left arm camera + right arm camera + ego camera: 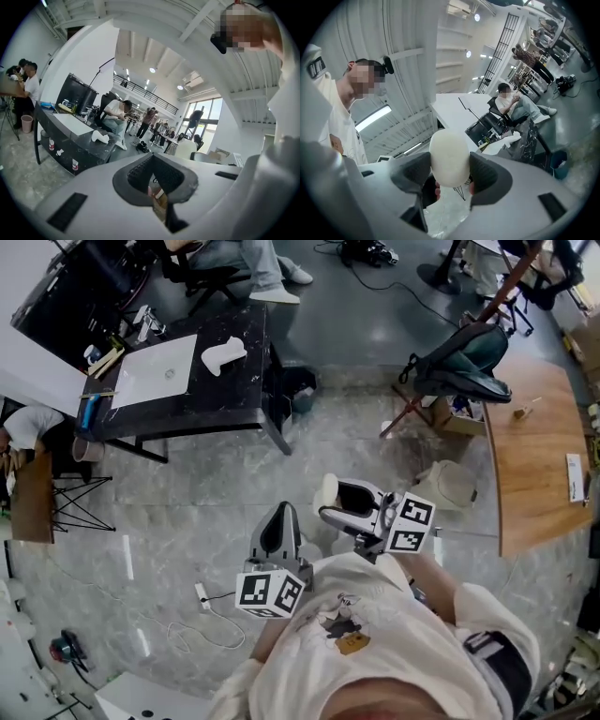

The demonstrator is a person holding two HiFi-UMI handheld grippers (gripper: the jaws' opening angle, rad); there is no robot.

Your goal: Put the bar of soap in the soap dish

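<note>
The right gripper (449, 174) pinches the bar of soap (449, 154) across its middle, the pale oval standing proud of the pads. It looks light, hard and smooth, so probably slippery, and this mid-bar hold suits it. The left gripper (154, 176) is closed and empty. Far off, the black desk (220, 395) carries a white object (223, 354), possibly the soap dish.
</note>
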